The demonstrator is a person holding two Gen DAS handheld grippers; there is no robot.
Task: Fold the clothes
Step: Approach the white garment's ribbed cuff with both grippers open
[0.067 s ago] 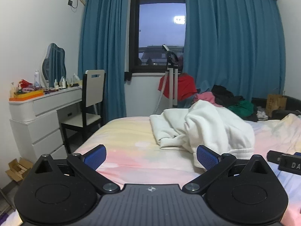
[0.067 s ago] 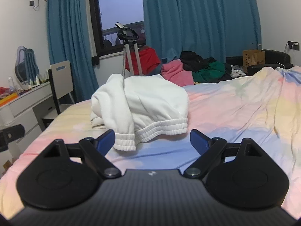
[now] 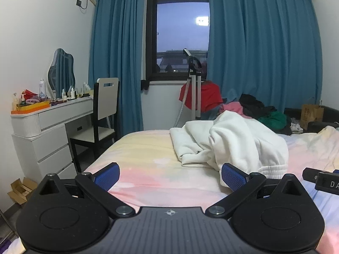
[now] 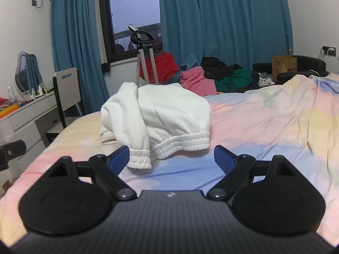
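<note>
The crumpled white fleece sweatshirt point(image 4: 156, 116) lies on the pastel-sheeted bed point(image 4: 264, 127). Left tongs point(image 3: 169, 175) and right tongs point(image 4: 171, 157) stand apart, empty, just short of it.

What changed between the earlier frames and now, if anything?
Nothing visibly changed. The left gripper and right gripper stay open, holding nothing, and the white sweatshirt lies crumpled in the same spot on the bed.
</note>
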